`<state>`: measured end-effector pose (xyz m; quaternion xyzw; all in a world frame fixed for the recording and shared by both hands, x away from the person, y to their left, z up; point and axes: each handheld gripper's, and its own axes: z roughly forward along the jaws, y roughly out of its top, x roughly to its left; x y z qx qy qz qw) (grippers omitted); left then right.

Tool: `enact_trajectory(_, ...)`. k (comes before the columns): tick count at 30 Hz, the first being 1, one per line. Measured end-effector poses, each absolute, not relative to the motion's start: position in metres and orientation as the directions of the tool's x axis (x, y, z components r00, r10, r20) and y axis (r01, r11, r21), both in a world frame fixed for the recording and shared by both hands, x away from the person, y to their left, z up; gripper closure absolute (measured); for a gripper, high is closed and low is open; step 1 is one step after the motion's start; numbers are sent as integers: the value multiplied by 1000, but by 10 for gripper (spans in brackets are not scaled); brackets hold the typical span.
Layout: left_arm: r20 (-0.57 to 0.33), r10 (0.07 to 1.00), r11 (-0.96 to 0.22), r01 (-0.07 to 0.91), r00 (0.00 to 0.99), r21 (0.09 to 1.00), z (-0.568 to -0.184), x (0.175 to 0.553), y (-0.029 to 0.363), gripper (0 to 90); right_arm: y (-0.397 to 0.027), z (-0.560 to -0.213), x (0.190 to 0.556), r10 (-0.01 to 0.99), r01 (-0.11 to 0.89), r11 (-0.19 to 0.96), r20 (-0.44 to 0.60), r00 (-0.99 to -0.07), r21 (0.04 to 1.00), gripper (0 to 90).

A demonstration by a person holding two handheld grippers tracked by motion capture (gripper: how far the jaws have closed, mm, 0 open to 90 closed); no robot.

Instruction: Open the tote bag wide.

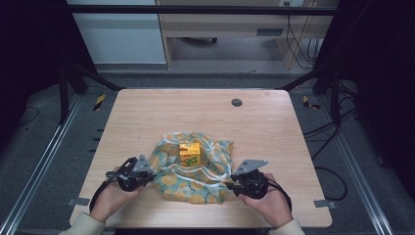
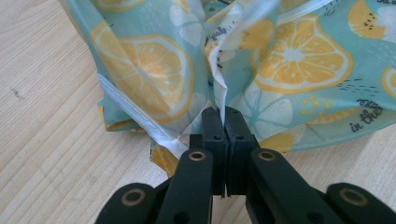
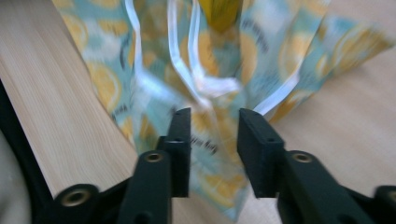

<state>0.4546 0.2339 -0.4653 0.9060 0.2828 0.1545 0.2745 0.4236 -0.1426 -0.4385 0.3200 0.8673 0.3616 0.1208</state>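
A teal cloth bag printed with orange slices lies crumpled on the wooden table, with a small yellow carton standing on it. My left gripper is at the bag's left edge, jaws shut on a fold of the bag. My right gripper is at the bag's right front corner. In the right gripper view its jaws stand open over the bag and its white handle straps. The yellow carton shows blurred at the top.
The wooden table has a dark round grommet near its far edge. Bare wood surrounds the bag on all sides. Black frame rails and cables run along the floor at both sides of the table.
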Motion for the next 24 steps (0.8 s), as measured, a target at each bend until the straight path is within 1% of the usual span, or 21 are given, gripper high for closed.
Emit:
enact_trajectory(1,126,596,-691,427,793,583,-465,454,233,893,-143,-438,424,642,468,534,22,-766,705,625)
enact_trajectory(4,138,591,-698,417,795,582,-465,452,232,894,-141,-418,430,649,440,527,-10,-761,727,556)
enact_trajectory(6,142,587,-701,413,797,581,-466,452,232,895,-139,-407,439,650,421,525,-29,-759,740,540)
enact_trajectory(7,140,587,-701,414,797,581,-466,452,233,894,-136,-403,450,655,418,528,-42,-754,740,534)
enact_trajectory(8,137,586,-702,416,799,579,-466,452,233,894,-136,-403,450,655,418,528,-42,-754,740,534)
enact_trajectory(9,136,586,-702,417,799,578,-467,452,233,894,-132,-405,464,666,426,528,-47,-744,735,533)
enact_trajectory(10,136,586,-702,417,799,577,-467,453,233,894,-132,-405,464,666,426,528,-47,-744,735,533)
enact_trajectory(12,136,587,-701,417,798,578,-467,452,233,894,-127,-410,478,674,440,534,-48,-738,722,531)
enact_trajectory(14,136,589,-698,417,797,582,-468,453,233,894,-120,-416,489,678,452,530,-39,-734,718,514)
enact_trajectory(16,134,589,-698,420,797,580,-468,453,234,894,-109,-426,502,675,466,528,-17,-738,710,475)
enact_trajectory(20,135,590,-699,419,796,580,-469,454,234,894,-97,-433,509,654,471,541,3,-756,697,451)
enact_trajectory(22,136,591,-696,418,795,583,-469,454,233,894,-91,-439,514,650,470,560,-10,-760,682,628)
enact_trajectory(23,136,591,-696,418,795,583,-469,454,233,894,-91,-439,514,650,470,560,-10,-760,682,628)
enact_trajectory(24,140,590,-698,415,796,584,-469,455,232,894,-90,-440,516,654,473,567,-19,-757,674,706)
